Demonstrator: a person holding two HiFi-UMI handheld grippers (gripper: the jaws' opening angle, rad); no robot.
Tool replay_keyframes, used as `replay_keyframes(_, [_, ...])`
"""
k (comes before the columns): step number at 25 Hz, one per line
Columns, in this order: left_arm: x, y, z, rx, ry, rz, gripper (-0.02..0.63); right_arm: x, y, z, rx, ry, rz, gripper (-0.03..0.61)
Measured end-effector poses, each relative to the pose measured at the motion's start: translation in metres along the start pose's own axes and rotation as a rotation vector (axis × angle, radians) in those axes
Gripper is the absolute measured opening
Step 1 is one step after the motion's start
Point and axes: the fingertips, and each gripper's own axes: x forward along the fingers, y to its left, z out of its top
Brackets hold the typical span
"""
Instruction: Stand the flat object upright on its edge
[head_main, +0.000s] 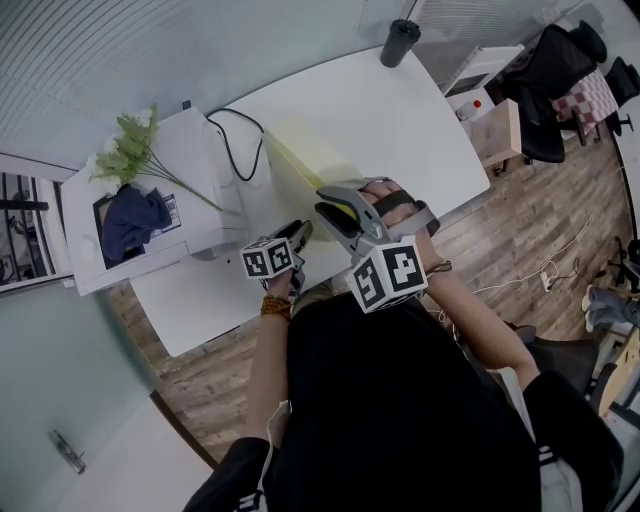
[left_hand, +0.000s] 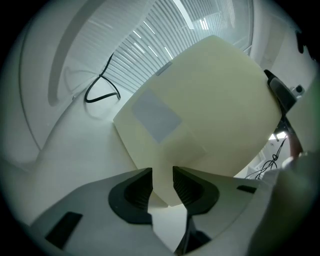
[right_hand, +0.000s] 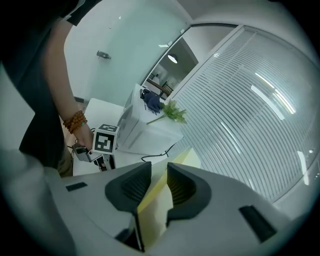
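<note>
A pale yellow flat object (head_main: 300, 160) stands tilted on its edge on the white table (head_main: 410, 120). My right gripper (head_main: 327, 203) is shut on its upper near edge; in the right gripper view the sheet (right_hand: 152, 202) runs edge-on between the pads of the right gripper (right_hand: 159, 181). My left gripper (head_main: 300, 233) sits low at the object's near corner. In the left gripper view the broad yellow face (left_hand: 210, 100) fills the frame. Its bottom corner lies between the spread jaws of the left gripper (left_hand: 162, 181), which are open and not pressing on it.
A white box (head_main: 190, 215) with a green plant (head_main: 130, 150) and dark blue cloth stands at the table's left. A black cable (head_main: 235, 140) loops beside it. A black cylinder (head_main: 400, 40) stands at the far edge. Chairs and a cabinet lie to the right.
</note>
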Motion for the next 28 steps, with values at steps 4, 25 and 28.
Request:
replay_keyframes(4, [-0.015, -0.007, 0.019, 0.072, -0.082, 0.003, 0.143, -0.02, -0.02, 0.014, 0.178, -0.138, 0.043, 0.102])
replay_keyframes(25, [-0.122, -0.218, 0.074, 0.878, -0.274, -0.326, 0.328, -0.061, 0.031, -0.066, 0.511, -0.465, 0.601, 0.23])
replay_keyframes(28, [-0.113, -0.217, 0.081, 0.86, -0.288, -0.28, 0.33, -0.049, 0.035, -0.06, 0.453, -0.444, 0.572, 0.23])
